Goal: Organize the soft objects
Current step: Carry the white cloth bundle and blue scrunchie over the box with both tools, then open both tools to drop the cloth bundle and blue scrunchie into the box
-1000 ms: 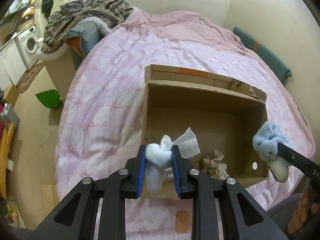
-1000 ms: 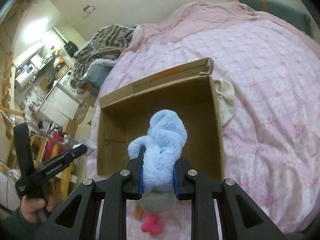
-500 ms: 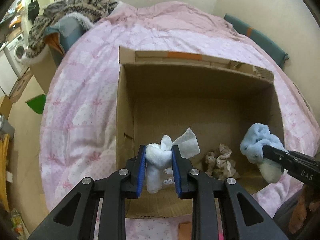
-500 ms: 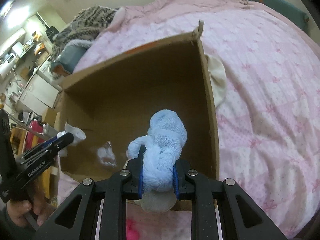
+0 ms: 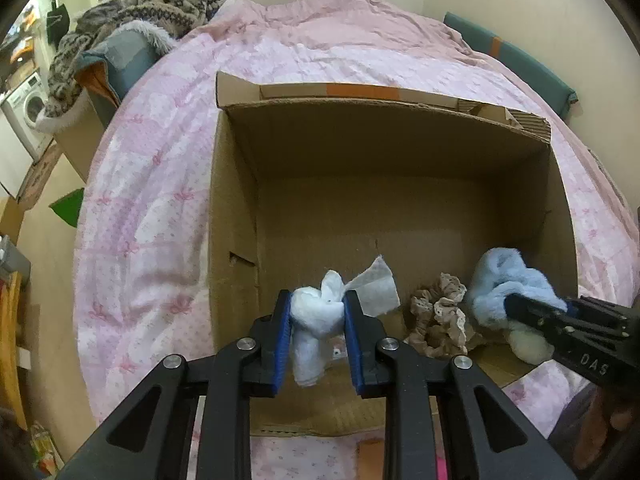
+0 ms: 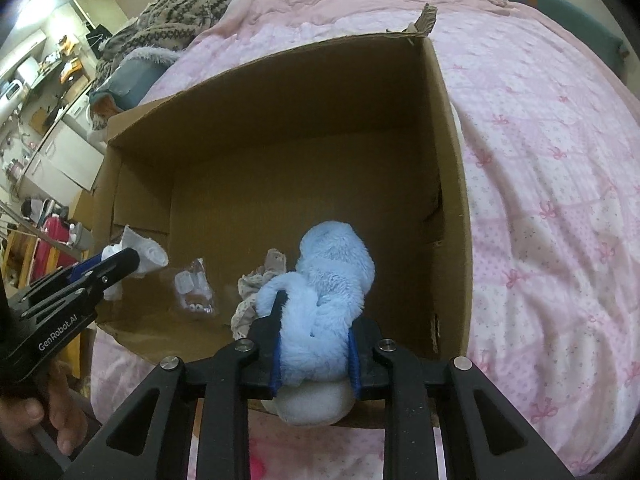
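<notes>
From the left wrist view, the left gripper (image 5: 317, 314) is closed on a white soft cloth (image 5: 316, 312), holding it above the near part of an open cardboard box (image 5: 232, 216) that stands on a bed with a pink cover (image 5: 152, 184). A beige lace piece (image 5: 440, 316) lies on the box floor. At the right, the right gripper (image 5: 516, 308) has a fluffy blue plush (image 5: 504, 280) between its fingers.

From the right wrist view, the right gripper (image 6: 314, 354) is just opening, with the blue plush (image 6: 332, 280) still between its blue pads, over the box near its right wall (image 6: 448, 184). A small clear packet (image 6: 194, 288) lies on the floor. The left gripper (image 6: 120, 264) keeps the white cloth (image 6: 148, 252) at the left.
</notes>
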Motion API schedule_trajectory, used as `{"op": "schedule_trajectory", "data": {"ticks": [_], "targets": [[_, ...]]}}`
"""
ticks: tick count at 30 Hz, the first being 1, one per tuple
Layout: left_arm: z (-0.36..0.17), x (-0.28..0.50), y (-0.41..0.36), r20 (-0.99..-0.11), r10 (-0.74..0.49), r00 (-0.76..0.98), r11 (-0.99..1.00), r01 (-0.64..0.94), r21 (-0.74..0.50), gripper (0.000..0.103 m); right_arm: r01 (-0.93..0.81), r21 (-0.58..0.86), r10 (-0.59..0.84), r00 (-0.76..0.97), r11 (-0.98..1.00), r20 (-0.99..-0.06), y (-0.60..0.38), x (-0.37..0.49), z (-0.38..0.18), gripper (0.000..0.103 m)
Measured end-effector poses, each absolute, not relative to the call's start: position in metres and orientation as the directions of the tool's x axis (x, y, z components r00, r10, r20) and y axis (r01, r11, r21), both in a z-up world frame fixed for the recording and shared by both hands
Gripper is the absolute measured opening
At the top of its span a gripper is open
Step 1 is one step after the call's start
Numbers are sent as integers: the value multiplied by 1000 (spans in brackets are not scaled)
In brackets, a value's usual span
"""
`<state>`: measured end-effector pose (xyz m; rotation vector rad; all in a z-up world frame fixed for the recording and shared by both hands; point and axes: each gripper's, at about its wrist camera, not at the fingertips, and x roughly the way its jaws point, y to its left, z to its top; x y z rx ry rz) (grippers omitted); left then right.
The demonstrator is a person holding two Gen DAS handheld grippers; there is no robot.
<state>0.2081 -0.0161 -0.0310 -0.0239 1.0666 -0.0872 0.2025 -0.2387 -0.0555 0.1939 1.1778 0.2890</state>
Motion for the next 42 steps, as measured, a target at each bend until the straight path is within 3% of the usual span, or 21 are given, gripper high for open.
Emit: {"op": "schedule_trajectory", "data": {"ticks": [11,16,19,22,28,35,42], "targets": [[-36,209,-19,-881,-88,465,995,75,-60,22,-122,310,333,343,943,-878,-237,204,-55,31],[-37,211,-18,-883,-137,449,990,80,-113,25,-127,324,348,330,938,-877,-234,205,-57,38],[-38,210,-22,-885,-125,449,991,92,-93,25,-145,337,366,329,930,-870,-230,204,-56,49],[-37,210,-25,-885,-129,448,990,103,-92,32,-154,354,386,335,923,-860,-229,203,-54,55],[-32,208,-28,-874,-104,475,993,98,-65,65,-143,385,410,358,912,-839,-234,203,-50,64],[-28,208,-27,-867,-85,492,996,74,-55,66,-148,380,406,426,913,-809,-237,199,-38,76],[-22,207,-20,-861,-74,503,997,47,-58,66,-115,373,383,459,921,-802,-247,199,-34,76]]}}
